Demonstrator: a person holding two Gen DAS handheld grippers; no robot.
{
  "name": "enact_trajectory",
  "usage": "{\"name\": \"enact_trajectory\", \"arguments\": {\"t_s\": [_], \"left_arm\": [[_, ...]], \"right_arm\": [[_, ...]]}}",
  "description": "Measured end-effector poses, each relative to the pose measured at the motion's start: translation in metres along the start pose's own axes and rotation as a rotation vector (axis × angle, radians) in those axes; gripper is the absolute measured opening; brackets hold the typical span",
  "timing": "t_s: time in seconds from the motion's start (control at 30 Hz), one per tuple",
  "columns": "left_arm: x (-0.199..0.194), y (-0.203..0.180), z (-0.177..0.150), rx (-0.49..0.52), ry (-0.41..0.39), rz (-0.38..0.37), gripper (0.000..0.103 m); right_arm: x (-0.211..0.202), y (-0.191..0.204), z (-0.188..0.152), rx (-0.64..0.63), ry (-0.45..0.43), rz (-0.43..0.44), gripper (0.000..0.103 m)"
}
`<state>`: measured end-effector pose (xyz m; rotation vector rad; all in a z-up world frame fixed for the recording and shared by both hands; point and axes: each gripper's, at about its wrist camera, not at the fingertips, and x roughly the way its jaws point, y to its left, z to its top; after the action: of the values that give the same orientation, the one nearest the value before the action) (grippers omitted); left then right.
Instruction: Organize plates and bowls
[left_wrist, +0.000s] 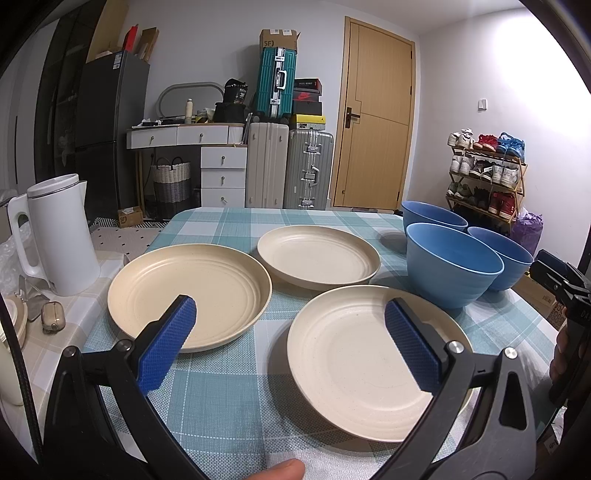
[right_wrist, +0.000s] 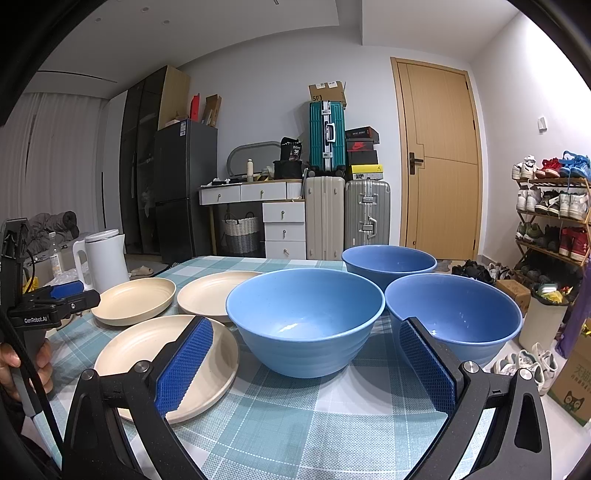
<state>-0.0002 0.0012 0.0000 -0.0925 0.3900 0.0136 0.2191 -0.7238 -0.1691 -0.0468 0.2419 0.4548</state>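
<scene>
The bench (left_wrist: 229, 406), under a checked cloth, carries three blue bowls (right_wrist: 306, 321) grouped at its right and three cream plates (left_wrist: 190, 295) spread singly at its left. A white kettle (left_wrist: 59, 236) stands off its left edge. The left gripper (left_wrist: 290, 338) and right gripper (right_wrist: 306, 363) hover spread wide, holding nothing.

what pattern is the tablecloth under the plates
A teal and white check on the tablecloth, clearest in the left wrist view.
</scene>
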Motion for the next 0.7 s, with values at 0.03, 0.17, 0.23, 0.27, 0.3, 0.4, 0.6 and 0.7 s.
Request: {"name": "enact_trajectory", "arguments": {"t_s": [0.03,0.17,0.23,0.27,0.3,0.4,0.6,0.7], "left_arm": [[0.0001,0.0000,0.0000,0.000,0.000,0.000,0.102],[-0.0001,0.0001,0.0000,-0.001,-0.001,0.000,0.102],[0.0001,0.0000,0.0000,0.000,0.001,0.000,0.102],[0.0001,0.0001,0.0000,0.000,0.001,0.000,0.102],[-0.0001,0.0001,0.0000,-0.001,0.000,0.001,0.102],[0.0001,0.0000,0.0000,-0.001,0.001,0.001,0.102],[0.0001,0.0002,0.0000,-0.001,0.001,0.001,0.102],[0.0001,0.0001,0.0000,-0.002,0.001,0.000,0.102]], "right_arm": [[0.0001,0.0000,0.0000,0.000,0.000,0.001,0.103],[-0.0001,0.0000,-0.0001,0.000,0.000,0.002,0.103],[-0.0001,0.0001,-0.0001,-0.001,0.000,0.000,0.103],[-0.0001,0.0001,-0.0001,0.000,0.000,0.001,0.103],[0.0000,0.0001,0.0000,-0.001,0.000,0.001,0.103],[-0.0001,0.0002,-0.0001,-0.002,0.000,0.001,0.103],[0.0000,0.0003,-0.0001,-0.002,0.001,0.000,0.103],[0.0001,0.0003,-0.0001,-0.002,0.001,0.003,0.103]]}}
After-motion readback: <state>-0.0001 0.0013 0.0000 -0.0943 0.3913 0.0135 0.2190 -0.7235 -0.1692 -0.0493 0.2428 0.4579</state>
